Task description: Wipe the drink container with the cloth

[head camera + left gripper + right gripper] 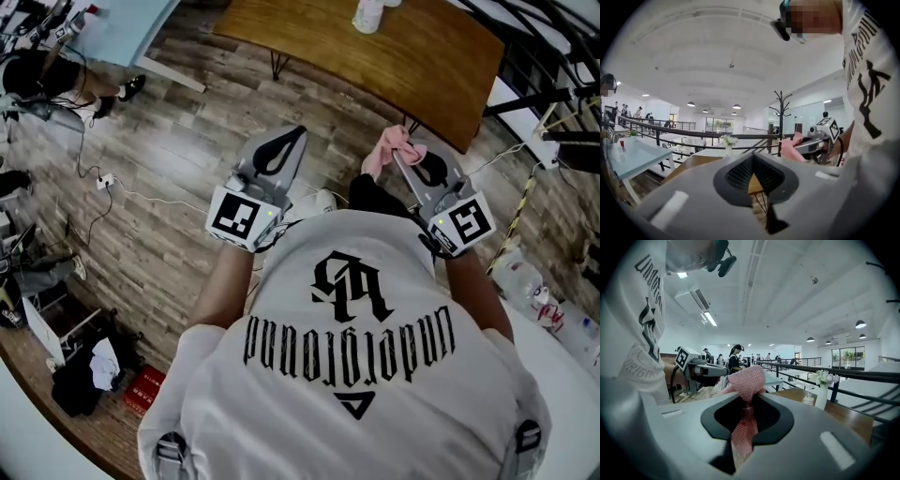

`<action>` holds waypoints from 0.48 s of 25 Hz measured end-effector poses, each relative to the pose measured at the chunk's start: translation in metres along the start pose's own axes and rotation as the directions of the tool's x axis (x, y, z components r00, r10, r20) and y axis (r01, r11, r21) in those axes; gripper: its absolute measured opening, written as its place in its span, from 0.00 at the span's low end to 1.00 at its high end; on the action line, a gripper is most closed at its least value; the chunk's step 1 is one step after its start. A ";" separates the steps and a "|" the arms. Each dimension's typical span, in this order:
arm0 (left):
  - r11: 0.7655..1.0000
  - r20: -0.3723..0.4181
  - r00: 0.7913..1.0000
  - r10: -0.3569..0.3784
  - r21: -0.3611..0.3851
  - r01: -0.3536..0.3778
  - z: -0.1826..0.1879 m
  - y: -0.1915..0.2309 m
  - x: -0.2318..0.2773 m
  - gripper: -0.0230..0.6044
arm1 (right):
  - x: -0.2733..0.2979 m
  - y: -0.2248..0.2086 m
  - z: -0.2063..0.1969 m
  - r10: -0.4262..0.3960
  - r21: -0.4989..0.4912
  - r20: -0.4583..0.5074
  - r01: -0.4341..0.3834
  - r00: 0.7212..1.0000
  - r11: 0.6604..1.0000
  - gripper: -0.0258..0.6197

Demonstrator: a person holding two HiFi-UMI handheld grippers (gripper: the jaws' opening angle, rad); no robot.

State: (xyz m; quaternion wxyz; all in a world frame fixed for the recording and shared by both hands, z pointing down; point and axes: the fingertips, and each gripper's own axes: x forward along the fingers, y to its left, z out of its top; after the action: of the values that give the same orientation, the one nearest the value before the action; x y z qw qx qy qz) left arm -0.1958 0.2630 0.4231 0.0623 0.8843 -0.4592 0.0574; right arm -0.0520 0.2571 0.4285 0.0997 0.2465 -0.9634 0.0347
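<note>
A white drink container (368,14) stands on the far edge of a wooden table (394,66); in the right gripper view it shows small (808,400) beside a vase. My right gripper (401,152) is shut on a pink mesh cloth (389,150), which bunches above the jaws (747,378) and hangs down between them. My left gripper (296,134) is shut with nothing in it, its dark pads (740,172) meeting at the tip. Both grippers are held chest-high over the floor, short of the table. The left gripper view shows the right gripper (820,140) with the cloth (791,150).
A vase of white flowers (822,389) stands on the wooden table near the container. A black railing (539,98) runs at the right, a light blue table (122,28) at the upper left. Cables lie on the wood floor (103,178). Other people stand far off.
</note>
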 end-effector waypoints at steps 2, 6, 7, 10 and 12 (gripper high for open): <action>1.000 0.018 1.000 -0.009 0.022 0.009 0.000 -0.005 -0.007 0.11 | -0.010 0.006 0.001 -0.020 -0.004 0.007 0.020 1.000 1.000 0.12; 0.999 0.027 0.999 -0.022 0.040 0.021 0.007 -0.015 -0.010 0.11 | -0.028 0.010 0.005 -0.059 0.000 0.011 0.059 0.998 0.998 0.12; 0.999 0.028 0.999 -0.018 0.032 0.017 0.009 -0.016 -0.011 0.11 | -0.034 0.011 0.007 -0.070 0.005 0.016 0.070 0.997 0.998 0.12; 1.000 0.032 0.999 -0.004 0.028 0.003 0.017 -0.019 -0.012 0.11 | -0.049 0.004 0.012 -0.098 0.000 0.039 0.098 0.994 0.995 0.12; 1.000 0.027 1.000 -0.002 0.031 0.001 0.021 -0.024 -0.009 0.11 | -0.058 0.000 0.014 -0.114 -0.006 0.045 0.115 0.992 0.993 0.12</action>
State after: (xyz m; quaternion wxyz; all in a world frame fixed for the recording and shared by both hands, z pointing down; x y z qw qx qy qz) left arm -0.1804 0.2805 0.3996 0.0426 0.8863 -0.4583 0.0523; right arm -0.0048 0.2830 0.4031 0.0809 0.3018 -0.9498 0.0191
